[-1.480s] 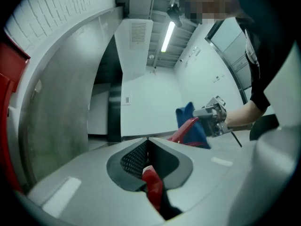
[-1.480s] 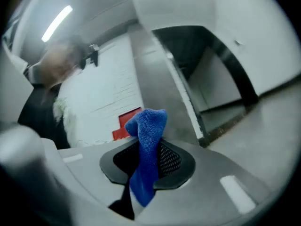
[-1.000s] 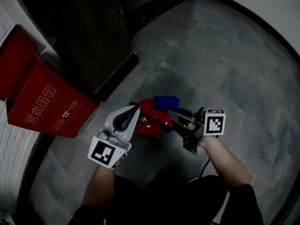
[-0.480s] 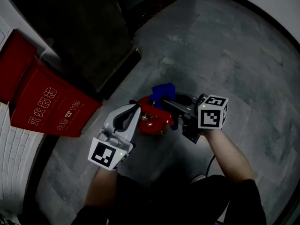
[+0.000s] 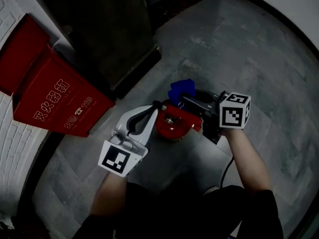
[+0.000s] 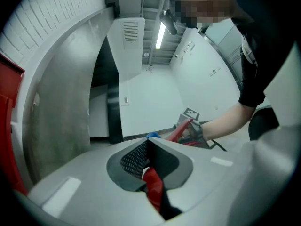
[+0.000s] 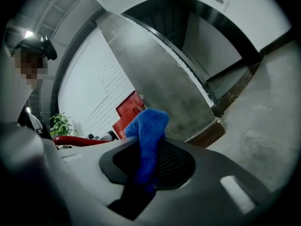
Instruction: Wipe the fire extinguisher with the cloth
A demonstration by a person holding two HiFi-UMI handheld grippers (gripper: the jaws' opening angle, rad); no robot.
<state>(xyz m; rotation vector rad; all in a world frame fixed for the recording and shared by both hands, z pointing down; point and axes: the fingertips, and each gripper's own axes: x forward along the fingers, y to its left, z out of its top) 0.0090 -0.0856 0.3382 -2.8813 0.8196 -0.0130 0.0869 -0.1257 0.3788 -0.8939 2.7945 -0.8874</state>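
Observation:
In the head view the red fire extinguisher point(image 5: 173, 125) stands on the floor, seen from above. My left gripper point(image 5: 157, 106) reaches its top from the left. The left gripper view shows that gripper point(image 6: 146, 145) shut on a red part of the extinguisher point(image 6: 153, 186), with the red lever point(image 6: 180, 129) beyond. My right gripper point(image 5: 188, 100) comes in from the right, level, at the extinguisher's far side. It is shut on the blue cloth point(image 5: 182, 88). In the right gripper view the blue cloth point(image 7: 149, 126) sticks out past the right gripper point(image 7: 151, 149), and the red lever point(image 7: 80, 140) shows at left.
A red extinguisher box with white characters point(image 5: 60, 101) leans by the white brick wall point(image 5: 15, 148) at left. A dark steel column point(image 5: 109, 29) rises behind the extinguisher. A black cable point(image 5: 224, 171) hangs under my right arm. Grey concrete floor point(image 5: 259, 49) spreads to the right.
The right gripper has carried the blue cloth from over the extinguisher's top to its far side and has rolled. The left gripper has kept its grip.

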